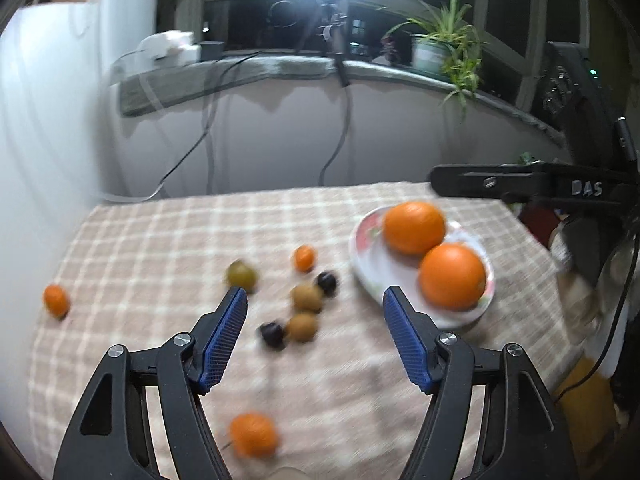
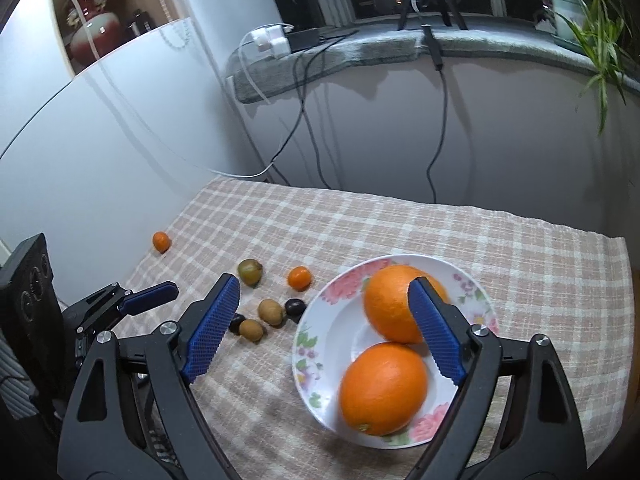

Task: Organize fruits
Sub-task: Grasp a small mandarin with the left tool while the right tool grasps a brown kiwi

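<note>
Raised lettering "DAS" point(image 1: 586, 188) can be read on the black body of the right gripper point(image 2: 325, 293). Both it and the left gripper point(image 1: 314, 294) are spread wide, nothing clamped. Two oranges point(image 2: 383, 387) are seated in the floral plate point(image 2: 320, 354); small fruits point(image 2: 270, 312) lie loose on the checked cloth point(image 2: 400, 224) beside it.

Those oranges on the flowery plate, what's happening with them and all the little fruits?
A person is sorting fruit with two hand-held grippers. Two big oranges already sit on the flowered plate. The right gripper hangs open above the plate, holding nothing. The left gripper is open too, over the small fruits scattered on the checked tablecloth. Those are not yet picked up.
</note>
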A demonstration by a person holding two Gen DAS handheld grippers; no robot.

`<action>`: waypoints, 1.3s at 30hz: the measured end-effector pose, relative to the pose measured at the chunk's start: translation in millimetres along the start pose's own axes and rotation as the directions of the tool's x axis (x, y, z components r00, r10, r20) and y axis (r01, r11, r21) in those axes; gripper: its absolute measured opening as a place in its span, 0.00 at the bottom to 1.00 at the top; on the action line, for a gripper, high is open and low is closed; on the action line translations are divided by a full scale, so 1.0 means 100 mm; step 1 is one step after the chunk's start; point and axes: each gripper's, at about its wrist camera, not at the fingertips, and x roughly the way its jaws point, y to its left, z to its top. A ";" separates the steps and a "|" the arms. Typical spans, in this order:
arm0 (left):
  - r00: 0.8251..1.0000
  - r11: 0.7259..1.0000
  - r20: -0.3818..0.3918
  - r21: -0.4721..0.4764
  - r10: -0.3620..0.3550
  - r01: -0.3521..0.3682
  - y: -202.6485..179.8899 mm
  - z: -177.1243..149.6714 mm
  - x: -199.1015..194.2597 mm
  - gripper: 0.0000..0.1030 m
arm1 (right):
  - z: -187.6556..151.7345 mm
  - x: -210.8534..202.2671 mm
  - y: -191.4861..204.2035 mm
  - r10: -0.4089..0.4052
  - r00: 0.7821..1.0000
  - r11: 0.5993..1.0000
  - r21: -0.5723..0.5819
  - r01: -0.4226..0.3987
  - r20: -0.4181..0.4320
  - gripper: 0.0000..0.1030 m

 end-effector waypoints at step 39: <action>0.990 0.981 -0.114 -0.188 -0.079 0.057 0.50 -0.91 0.06 0.44 | -0.62 1.20 0.90 -0.080 0.972 0.976 -0.217 0.031 -0.222 0.44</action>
